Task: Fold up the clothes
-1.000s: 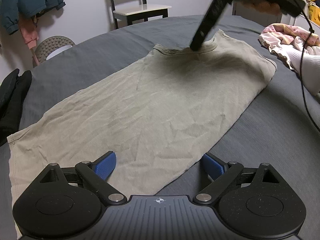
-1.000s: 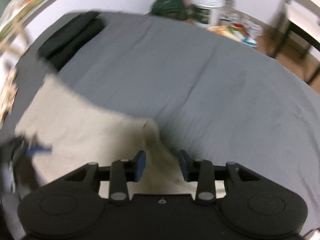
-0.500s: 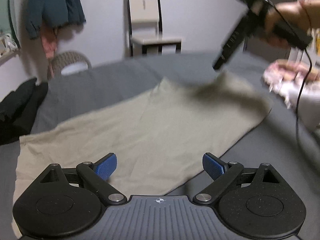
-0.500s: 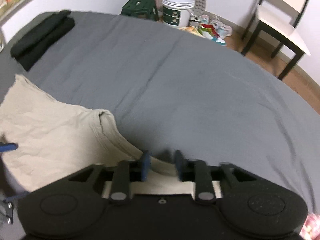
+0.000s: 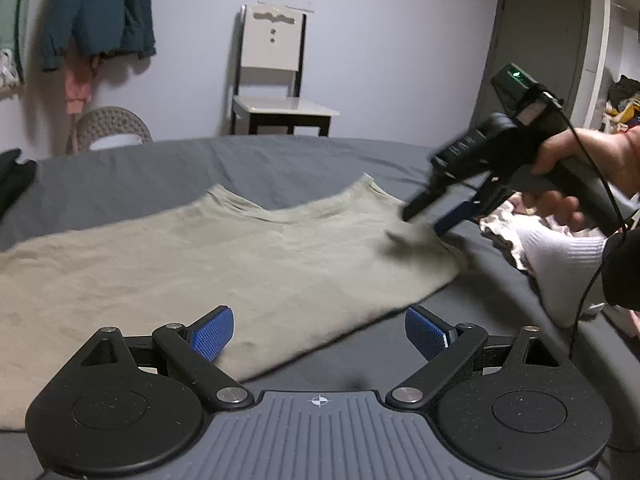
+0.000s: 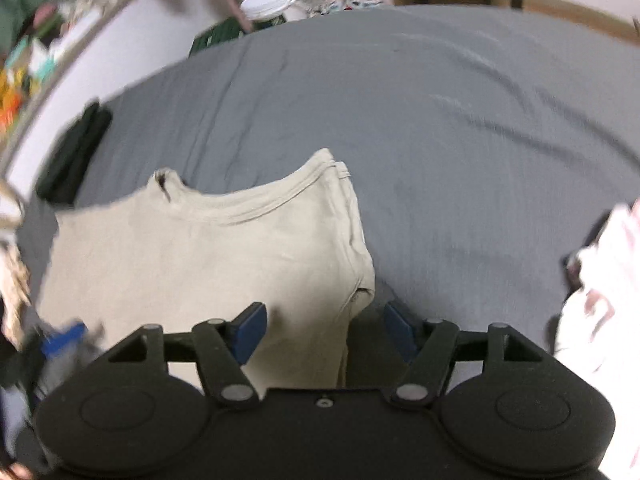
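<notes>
A beige T-shirt [image 5: 208, 248] lies flat on the grey bed [image 5: 280, 164], its sides folded in and its collar at the far end. My left gripper [image 5: 319, 334] hovers open over the shirt's near edge with nothing between its fingers. In the left wrist view a hand holds my right gripper [image 5: 434, 216] just above the shirt's far right shoulder corner. The right wrist view shows the shirt [image 6: 208, 256] from the collar side. My right gripper [image 6: 325, 330] is open there, and the folded shoulder corner [image 6: 360, 292] lies between and just ahead of its fingers, not pinched.
Folded black clothes [image 5: 12, 184] lie at the bed's left edge. A pink and white pile [image 6: 592, 280] and a foot in a white sock [image 5: 560, 264] are on the right. Beyond the bed stand a chair [image 5: 276, 80] and a white bucket [image 6: 272, 0].
My right gripper has left the collar, moved to the shirt's right shoulder corner and opened wider. My left gripper's view has tipped up toward the wall; it stays open.
</notes>
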Available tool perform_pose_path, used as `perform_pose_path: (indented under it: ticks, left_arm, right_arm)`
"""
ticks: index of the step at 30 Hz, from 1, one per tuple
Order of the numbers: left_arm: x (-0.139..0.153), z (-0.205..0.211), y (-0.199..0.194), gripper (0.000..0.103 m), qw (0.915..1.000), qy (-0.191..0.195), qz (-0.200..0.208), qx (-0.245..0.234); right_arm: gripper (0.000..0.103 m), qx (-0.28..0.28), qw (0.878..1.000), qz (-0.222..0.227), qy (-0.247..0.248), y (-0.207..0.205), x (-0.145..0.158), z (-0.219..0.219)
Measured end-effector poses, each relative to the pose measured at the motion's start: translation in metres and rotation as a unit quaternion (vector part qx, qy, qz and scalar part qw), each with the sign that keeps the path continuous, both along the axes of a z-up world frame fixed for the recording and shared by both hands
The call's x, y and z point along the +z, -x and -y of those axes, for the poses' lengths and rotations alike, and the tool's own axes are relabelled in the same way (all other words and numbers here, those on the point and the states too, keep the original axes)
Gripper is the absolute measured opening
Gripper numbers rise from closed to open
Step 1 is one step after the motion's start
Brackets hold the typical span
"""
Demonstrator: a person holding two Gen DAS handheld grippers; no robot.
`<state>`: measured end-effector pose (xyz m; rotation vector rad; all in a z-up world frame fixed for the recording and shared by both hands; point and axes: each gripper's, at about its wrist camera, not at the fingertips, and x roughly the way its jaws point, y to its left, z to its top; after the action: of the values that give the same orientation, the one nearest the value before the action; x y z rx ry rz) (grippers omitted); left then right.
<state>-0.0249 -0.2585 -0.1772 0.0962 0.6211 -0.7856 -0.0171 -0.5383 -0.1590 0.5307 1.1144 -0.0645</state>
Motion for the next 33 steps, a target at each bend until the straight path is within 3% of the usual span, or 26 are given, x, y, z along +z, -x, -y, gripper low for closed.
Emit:
perform_pose_path:
  ticks: [3, 8, 13, 16, 18, 24, 33]
  left_arm:
    - [-0.001, 0.01, 0.008, 0.093, 0.9999, 0.006, 0.01, -0.004]
    - [-0.007, 0.015, 0.021, 0.093, 0.9989, 0.032, -0.002, 0.035]
    - [-0.014, 0.022, 0.026, 0.093, 0.9939, 0.063, 0.0, 0.091]
    - [-0.016, 0.019, 0.025, 0.093, 0.9895, 0.084, -0.016, 0.116]
    - [-0.018, 0.016, 0.023, 0.093, 0.9875, 0.092, -0.03, 0.124]
    - [-0.024, 0.009, 0.02, 0.093, 0.988, 0.073, -0.036, 0.131]
    - [-0.023, -0.008, 0.015, 0.093, 0.987, 0.078, -0.032, 0.137]
  right_arm:
    - [0.063, -0.04, 0.998, 0.021, -0.04, 0.006, -0.016, 0.011]
    - [0.059, -0.011, 0.999, 0.034, 0.011, -0.005, -0.025, 0.002]
    - [0.06, -0.007, 0.999, 0.041, 0.017, -0.004, -0.025, 0.005]
    - [0.045, -0.005, 0.999, 0.043, 0.019, -0.003, -0.025, 0.008]
    - [0.024, -0.004, 0.999, 0.045, 0.021, -0.003, -0.025, 0.009]
    - [0.014, 0.007, 0.998, 0.047, 0.039, 0.001, -0.021, 0.003]
    - [0.012, -0.017, 0.997, 0.058, 0.04, -0.002, 0.014, -0.015]
